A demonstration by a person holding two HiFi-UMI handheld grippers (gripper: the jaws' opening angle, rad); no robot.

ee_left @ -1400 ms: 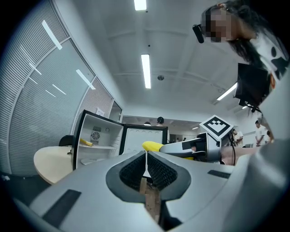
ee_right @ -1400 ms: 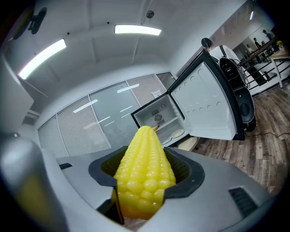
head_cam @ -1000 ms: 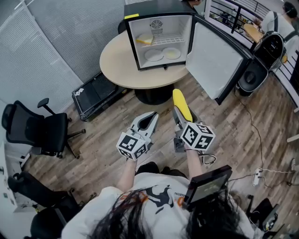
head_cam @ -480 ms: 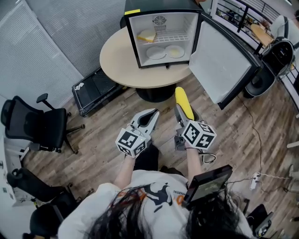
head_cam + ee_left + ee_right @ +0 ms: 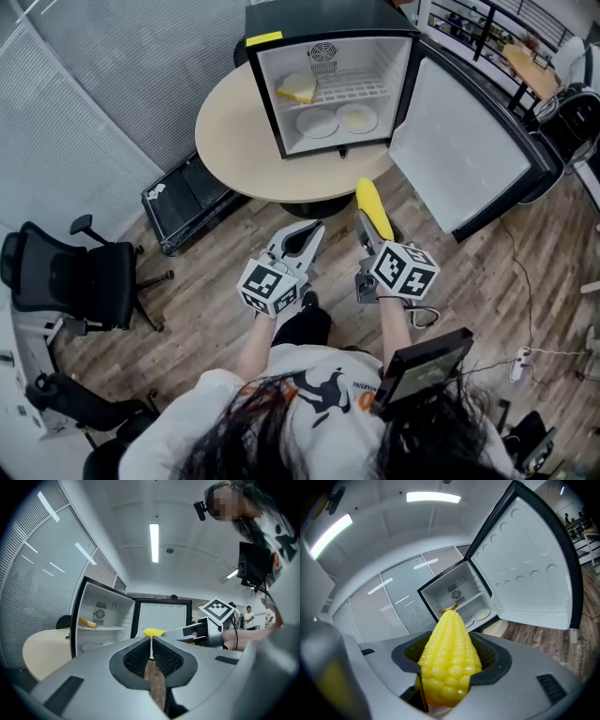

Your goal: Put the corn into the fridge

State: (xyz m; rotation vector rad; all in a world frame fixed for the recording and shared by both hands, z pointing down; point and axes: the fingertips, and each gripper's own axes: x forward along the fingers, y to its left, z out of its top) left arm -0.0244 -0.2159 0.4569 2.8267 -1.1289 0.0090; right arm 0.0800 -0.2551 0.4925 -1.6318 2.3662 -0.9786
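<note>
Both grippers have come closer to the fridge (image 5: 319, 17), so the corn is on its way but not inside yet. The right gripper (image 5: 367, 230) has its fingers clenched on the one corn (image 5: 375, 208), which sticks out near the edge of the round tabletop (image 5: 234, 141). The left gripper (image 5: 309, 234) has its fingers pressed together on nothing. I count one fridge with its door (image 5: 464, 155) open, and inside it two plates (image 5: 317, 123) and one yellow wedge of food (image 5: 296, 88).

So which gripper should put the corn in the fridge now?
Probably the right gripper: its jaws clamp the corn, which points at the open fridge. The left gripper is shut and empty.
</note>
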